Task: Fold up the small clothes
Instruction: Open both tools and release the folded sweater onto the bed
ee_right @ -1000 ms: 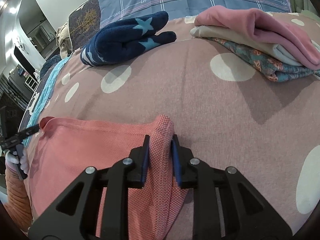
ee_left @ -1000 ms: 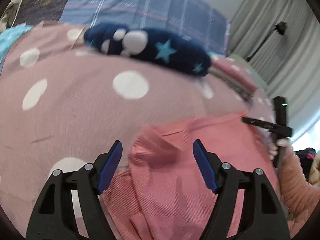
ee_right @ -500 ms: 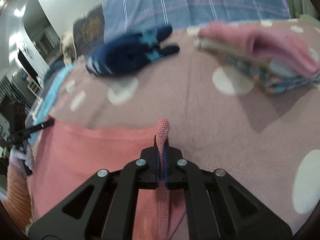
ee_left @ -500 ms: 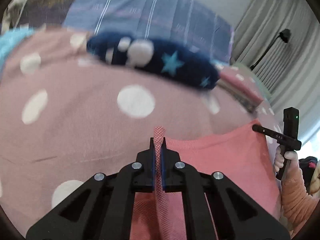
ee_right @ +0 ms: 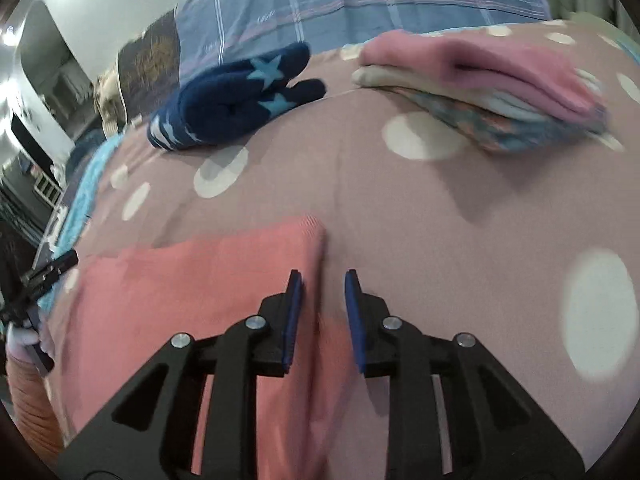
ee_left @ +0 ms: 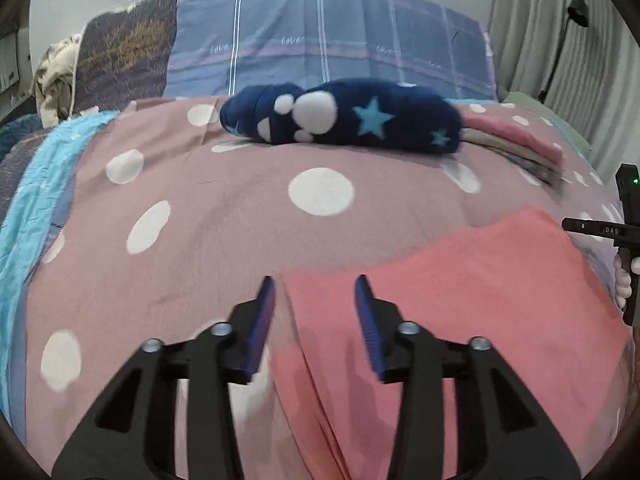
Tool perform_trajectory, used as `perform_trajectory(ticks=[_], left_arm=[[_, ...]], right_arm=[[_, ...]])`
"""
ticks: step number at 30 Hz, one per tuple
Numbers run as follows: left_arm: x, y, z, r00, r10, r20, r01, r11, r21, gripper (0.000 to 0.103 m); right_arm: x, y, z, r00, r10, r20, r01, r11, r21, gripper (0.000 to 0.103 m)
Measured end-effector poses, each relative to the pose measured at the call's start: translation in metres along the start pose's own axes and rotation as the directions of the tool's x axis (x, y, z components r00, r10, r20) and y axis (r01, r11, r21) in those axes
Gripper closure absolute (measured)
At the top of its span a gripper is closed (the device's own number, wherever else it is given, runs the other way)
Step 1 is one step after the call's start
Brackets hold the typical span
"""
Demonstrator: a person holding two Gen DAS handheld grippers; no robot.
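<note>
A coral-pink garment [ee_left: 460,292] lies flat on the pink polka-dot bedspread [ee_left: 200,208]; it also shows in the right wrist view [ee_right: 192,288]. My left gripper [ee_left: 316,312] is open over the garment's left corner, holding nothing. My right gripper [ee_right: 322,312] is open over the garment's right edge, holding nothing. Each gripper shows at the far edge of the other's view: the right gripper [ee_left: 624,236], the left gripper [ee_right: 40,280].
A navy star-patterned garment [ee_left: 344,118] lies bundled at the back of the bed. A stack of folded clothes [ee_right: 492,76] sits at the back right. Blue plaid pillows [ee_left: 328,40] line the headboard. Curtains [ee_left: 568,40] hang on the right.
Both grippers were shut on the pink garment's edge half a second ago. Both have opened and let it go. The garment now lies flat.
</note>
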State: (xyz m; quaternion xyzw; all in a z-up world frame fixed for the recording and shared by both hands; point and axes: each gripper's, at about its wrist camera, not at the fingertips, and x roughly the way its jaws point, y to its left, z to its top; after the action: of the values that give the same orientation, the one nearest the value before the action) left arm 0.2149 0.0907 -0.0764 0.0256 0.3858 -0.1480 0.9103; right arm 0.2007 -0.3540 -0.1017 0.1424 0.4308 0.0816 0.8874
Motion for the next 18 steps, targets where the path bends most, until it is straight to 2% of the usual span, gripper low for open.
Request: perform_trajectory(ticks=[1,2,4,9,12,14,15,16,18], left_arm=[[-0.016,-0.005,-0.010,1.000,-0.010,0.021,0.010,1.000,-0.001,0.051],[-0.031,-0.009,-0.021,0.999,-0.024,0.041,0.024,1.000,-0.007,0.043],[-0.052,-0.017,-0.042,0.997,-0.057,0.056,0.058,0.998,-0.021,0.040],[-0.078,-0.029,-0.105,0.998,-0.056,-0.025,0.054,0.996,-0.075,0.040],[-0.078,-0.022,-0.130,0.995,-0.048,-0.086,0.036,0.990,-0.137,0.040],[-0.072,-0.020,-0.144,0.993,-0.009,-0.120,-0.007,0.990,-0.138,0.039],[-0.069,-0.023,-0.151,0.991,0.030,-0.133,-0.045,0.993,-0.113,0.038],[-0.073,-0.029,-0.157,0.992,0.060,-0.110,-0.069,0.995,-0.076,0.037],[-0.077,-0.036,-0.161,0.988,0.104,-0.118,-0.109,0.993,-0.037,0.036]], right_arm=[[-0.015,-0.005,-0.014,1.000,0.010,0.008,-0.011,1.000,0.015,0.078],[-0.027,-0.007,-0.025,1.000,0.022,0.013,-0.023,0.999,0.026,0.078],[-0.053,-0.013,-0.057,0.998,0.061,0.021,-0.062,0.997,0.043,0.078],[-0.095,-0.004,-0.132,0.991,0.134,0.010,-0.134,0.990,0.032,0.078],[-0.102,0.004,-0.151,0.984,0.179,-0.003,-0.179,0.984,0.024,0.078],[-0.097,0.012,-0.155,0.987,0.161,-0.011,-0.161,0.987,0.006,0.079],[-0.094,0.016,-0.159,0.992,0.128,-0.022,-0.128,0.992,-0.016,0.090],[-0.090,0.017,-0.163,0.995,0.097,-0.035,-0.098,0.995,-0.016,0.096],[-0.089,0.014,-0.174,0.992,0.117,-0.042,-0.117,0.993,0.017,0.099]])
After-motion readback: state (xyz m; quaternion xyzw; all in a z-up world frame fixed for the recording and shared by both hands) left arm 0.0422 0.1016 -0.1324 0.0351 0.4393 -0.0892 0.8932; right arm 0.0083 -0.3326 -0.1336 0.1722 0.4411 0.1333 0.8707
